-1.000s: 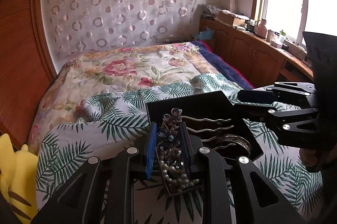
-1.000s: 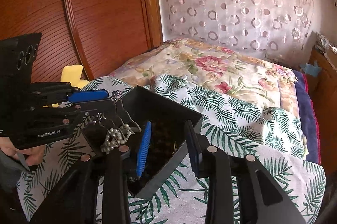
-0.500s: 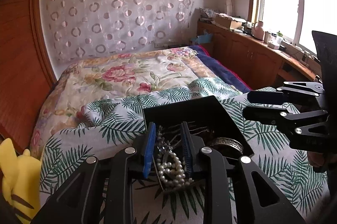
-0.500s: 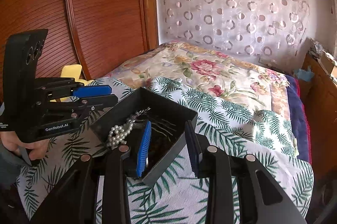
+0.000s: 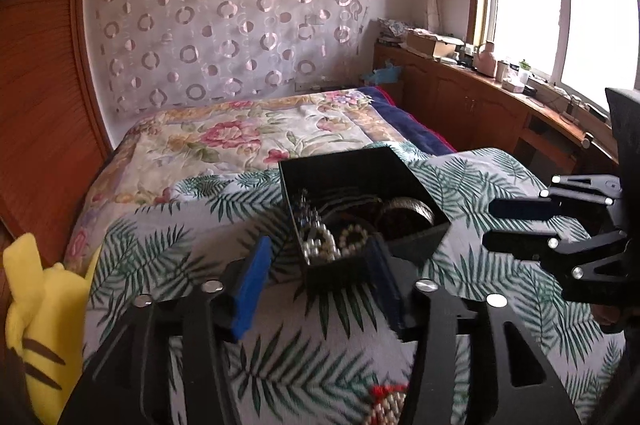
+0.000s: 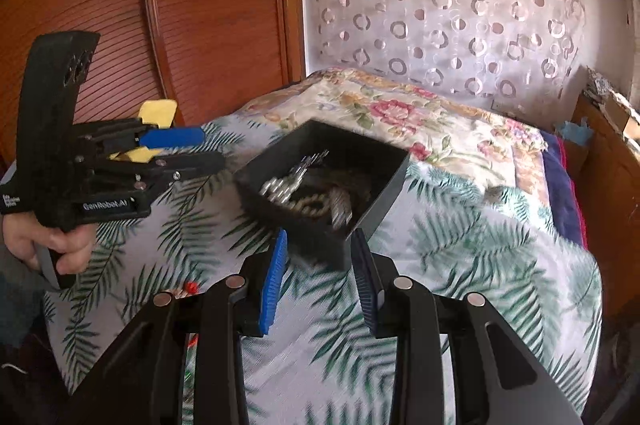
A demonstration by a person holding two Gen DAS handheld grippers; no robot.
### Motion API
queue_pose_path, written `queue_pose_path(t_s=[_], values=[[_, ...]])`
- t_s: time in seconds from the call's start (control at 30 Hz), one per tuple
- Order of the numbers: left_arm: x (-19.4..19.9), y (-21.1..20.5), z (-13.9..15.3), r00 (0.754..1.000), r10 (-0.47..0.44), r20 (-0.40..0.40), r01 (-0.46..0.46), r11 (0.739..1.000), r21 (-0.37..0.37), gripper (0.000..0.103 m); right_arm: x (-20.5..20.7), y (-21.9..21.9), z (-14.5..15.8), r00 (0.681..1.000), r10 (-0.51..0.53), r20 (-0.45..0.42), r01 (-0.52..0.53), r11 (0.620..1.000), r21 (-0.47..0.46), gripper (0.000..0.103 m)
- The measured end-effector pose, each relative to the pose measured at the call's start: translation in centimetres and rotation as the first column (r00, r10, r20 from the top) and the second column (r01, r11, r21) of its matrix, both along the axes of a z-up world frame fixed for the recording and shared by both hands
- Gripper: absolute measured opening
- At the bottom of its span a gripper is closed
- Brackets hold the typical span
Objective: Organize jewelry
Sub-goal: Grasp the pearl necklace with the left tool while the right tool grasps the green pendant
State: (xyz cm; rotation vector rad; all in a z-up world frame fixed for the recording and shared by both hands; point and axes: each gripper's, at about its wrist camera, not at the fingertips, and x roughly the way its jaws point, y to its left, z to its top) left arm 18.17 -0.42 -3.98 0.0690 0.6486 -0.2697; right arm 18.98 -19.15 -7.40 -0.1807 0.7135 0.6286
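Just ahead of both pairs of tongs, a black open-topped box (image 5: 362, 165) sat on a palm-leaf bedspread (image 5: 160, 249). Between and slightly beyond the left gripper (image 5: 320, 283) fingertips lay the box's near corner, and this gripper's blue-padded fingers were spread wide with nothing between them. Inside the box, nearest the left gripper, a pearl strand (image 5: 320, 245) was heaped beside a jewelled hairpiece (image 5: 306, 213); farther to the right of it rested a round metal bangle (image 5: 406, 211). From the other side, the right gripper (image 6: 318, 275) also stood parted and empty, its fingertips just short of the box (image 6: 384, 185), where the pearls (image 6: 280, 191) and a blurred tangle of other jewelry showed. Off to the left of the right gripper, the left gripper (image 6: 196, 147) hovered beside the box. Below the left tongs, a small red and beaded piece (image 5: 386, 405) lay on the bedspread. At far left sat a yellow plush toy (image 5: 40, 325).
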Motion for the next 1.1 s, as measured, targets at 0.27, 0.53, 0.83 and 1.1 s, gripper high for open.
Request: queue_pose_path(t_s=[0.27, 0.53, 0.83, 1.1], values=[[-4.3, 1.3, -1.9, 1.0, 0.019, -0.02, -0.019, 1.0, -0.007, 0.085, -4.6, 1.1, -3.4, 0.997, 0.022, -0.074, -0.024, 0.999, -0.023, 0.036], [-7.5, 2.6, -4.0, 0.997, 0.042, -0.06, -0.042, 0.999, -0.001, 0.087, -7.9, 2.8, -5.3, 0.99, 0.066, -0.121, -0.074, 0.995, -0.063, 0.036], [-10.0, 4.1, -4.9, 0.995, 0.052, -0.08, -0.053, 0.998, -0.012, 0.087, -9.6, 3.7, -5.6, 0.986, 0.09, -0.143, -0.099, 0.993, -0.059, 0.036], [-10.9, 4.7, -5.2, 0.994, 0.063, -0.088, -0.065, 0.998, -0.02, 0.087, -9.2, 6.0, -6.2, 0.988, 0.086, -0.13, -0.101, 0.988, -0.113, 0.027]])
